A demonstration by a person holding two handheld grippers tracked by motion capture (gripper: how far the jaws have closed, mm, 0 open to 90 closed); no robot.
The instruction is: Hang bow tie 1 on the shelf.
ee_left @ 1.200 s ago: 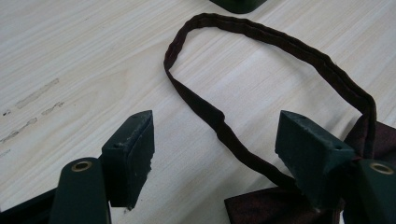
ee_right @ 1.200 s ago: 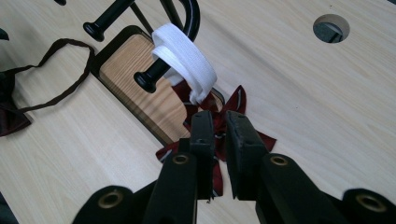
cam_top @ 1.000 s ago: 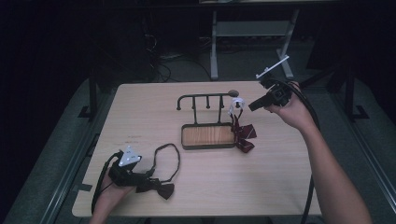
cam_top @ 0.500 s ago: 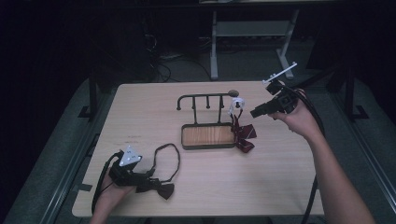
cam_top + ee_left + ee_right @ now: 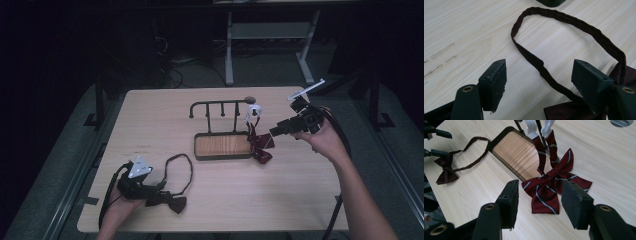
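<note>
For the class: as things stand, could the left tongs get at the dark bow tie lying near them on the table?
Probably yes. The left tongs stand open right at the dark bow tie, its strap lies between the jaws, and nothing blocks the way.

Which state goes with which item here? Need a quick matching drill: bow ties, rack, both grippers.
Things:
1. striped bow tie
2. dark bow tie
3. rack
4. right gripper

States:
A. lies flat near the table's front edge, strap looped out on the wood, by the left gripper
B. jaws apart with nothing between the pads, having just opened
C. hangs by a white strap from a peg, bow resting on the table
D. stands mid-table, wooden base in a dark frame, pegs on top

Pairs: 1-C, 2-A, 3-D, 4-B
</note>
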